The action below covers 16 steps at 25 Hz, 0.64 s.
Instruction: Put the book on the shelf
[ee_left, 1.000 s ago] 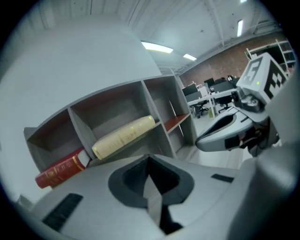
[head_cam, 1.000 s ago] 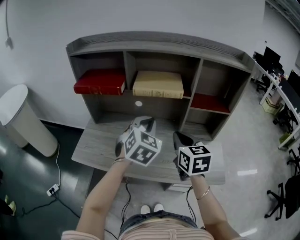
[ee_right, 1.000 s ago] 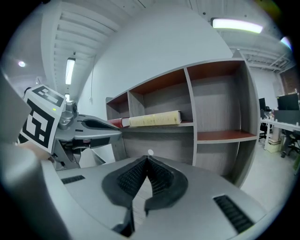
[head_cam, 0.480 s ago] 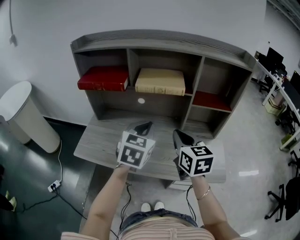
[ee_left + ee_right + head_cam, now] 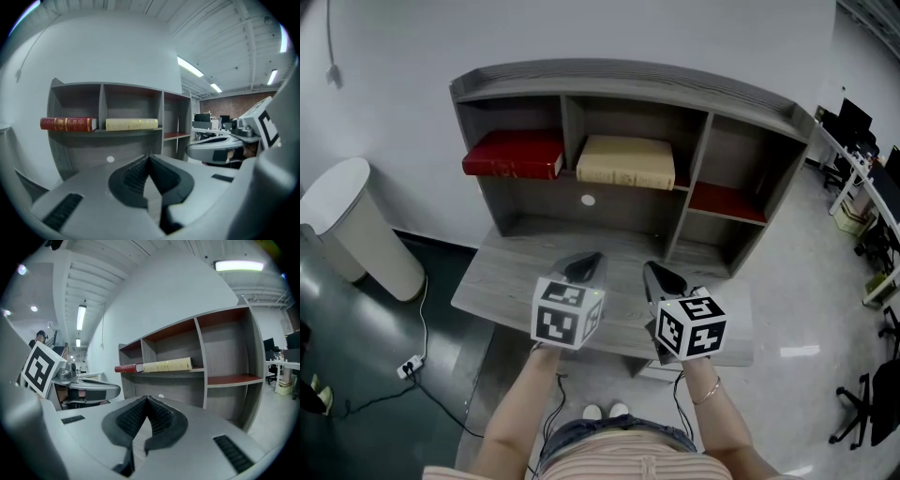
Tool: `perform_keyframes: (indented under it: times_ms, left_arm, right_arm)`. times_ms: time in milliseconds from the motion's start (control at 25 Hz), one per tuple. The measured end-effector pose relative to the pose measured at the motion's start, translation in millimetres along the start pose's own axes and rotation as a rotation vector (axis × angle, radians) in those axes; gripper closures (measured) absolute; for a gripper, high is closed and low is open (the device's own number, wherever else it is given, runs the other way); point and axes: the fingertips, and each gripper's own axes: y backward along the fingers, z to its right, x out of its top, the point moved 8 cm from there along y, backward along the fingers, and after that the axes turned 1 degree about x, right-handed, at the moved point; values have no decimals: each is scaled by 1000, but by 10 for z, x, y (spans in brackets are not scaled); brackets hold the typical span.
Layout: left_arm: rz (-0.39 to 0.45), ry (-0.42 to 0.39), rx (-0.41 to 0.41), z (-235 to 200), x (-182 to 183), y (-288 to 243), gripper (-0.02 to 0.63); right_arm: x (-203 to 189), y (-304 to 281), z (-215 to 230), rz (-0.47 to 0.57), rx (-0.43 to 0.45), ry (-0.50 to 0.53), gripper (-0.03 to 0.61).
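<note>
- a grey shelf unit (image 5: 628, 82) stands at the back of a grey desk (image 5: 492, 281), against a white wall.
- a white bin (image 5: 352, 234) sits on the floor left of the desk.
- a cream book (image 5: 626, 162) lies flat in the middle compartment, and a red book (image 5: 514, 155) lies flat in the left one.
- the left gripper (image 5: 586, 265) and right gripper (image 5: 658, 277) hover side by side over the desk, both with jaws closed and empty.
</note>
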Motion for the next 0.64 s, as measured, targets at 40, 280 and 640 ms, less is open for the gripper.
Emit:
perform_keyframes:
  times_ms: [40, 280, 640]
  left_arm:
    - [4, 16, 1, -1, -16, 15, 601]
    - [21, 125, 6, 17, -123, 52, 601]
    - [27, 203, 23, 51, -244, 24, 601]
  right_arm:
    - [-2, 4, -12, 1, 4, -2, 571]
    - [-14, 7, -61, 4, 26, 2, 571]
    - [-96, 23, -34, 1, 43, -14, 571]
